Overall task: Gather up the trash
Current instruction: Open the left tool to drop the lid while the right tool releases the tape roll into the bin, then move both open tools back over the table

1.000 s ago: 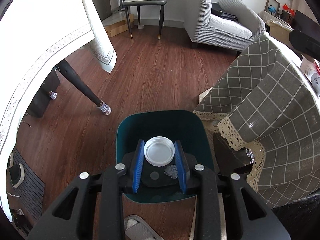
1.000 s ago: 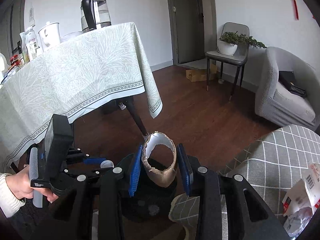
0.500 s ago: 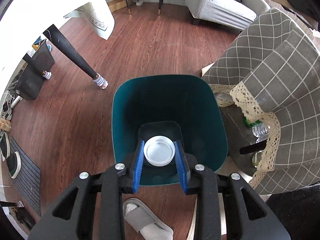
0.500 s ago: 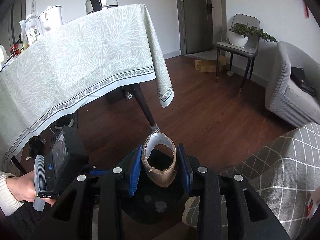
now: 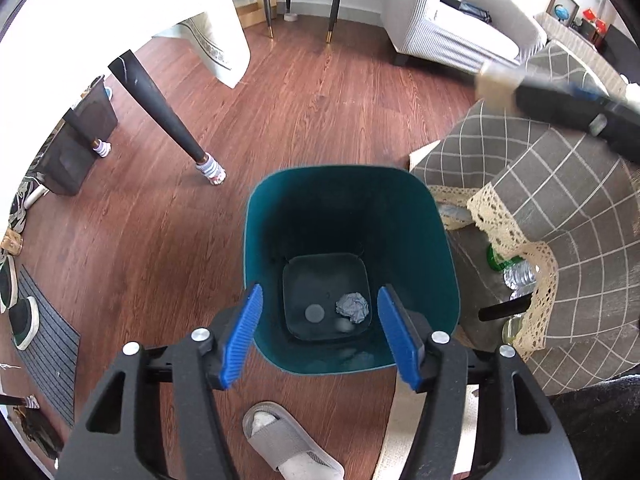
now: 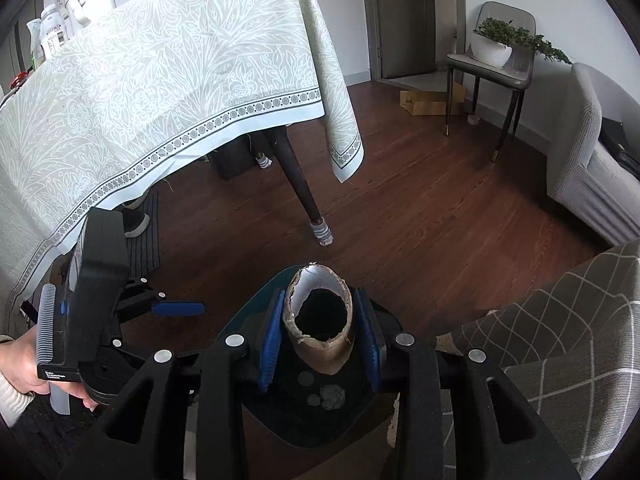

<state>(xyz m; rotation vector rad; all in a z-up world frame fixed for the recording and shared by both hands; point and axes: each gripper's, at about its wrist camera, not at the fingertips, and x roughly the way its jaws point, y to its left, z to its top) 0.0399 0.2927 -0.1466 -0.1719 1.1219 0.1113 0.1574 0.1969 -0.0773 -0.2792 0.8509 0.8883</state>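
Observation:
A teal trash bin (image 5: 256, 220) stands on the wood floor. My left gripper (image 5: 320, 289) hangs just above its near rim, jaws opening, nothing between the blue pads. On the bin's floor lie a crumpled foil ball (image 5: 352, 307) and a small grey disc (image 5: 315, 313). In the right wrist view my right gripper (image 6: 320, 294) is shut on a torn brown cardboard tube (image 6: 320, 344), held over the bin (image 6: 248, 312). The left gripper's blue finger (image 6: 178, 308) shows at the left, held by a hand (image 6: 20, 364). The right gripper appears blurred at the left wrist view's upper right (image 5: 560, 100).
A dark table leg (image 5: 168, 120) under a pale tablecloth (image 6: 160, 80) stands left of the bin. A checked cloth with lace edge (image 5: 560, 200) hangs close on its right, bottles (image 5: 516, 276) beneath. A grey slipper (image 5: 280, 440) lies in front. An armchair (image 5: 460, 28) is beyond.
The left jaws have opened and the white lid that was between them is gone from view. Both grippers have sunk toward the bin; the right still carries the tube.

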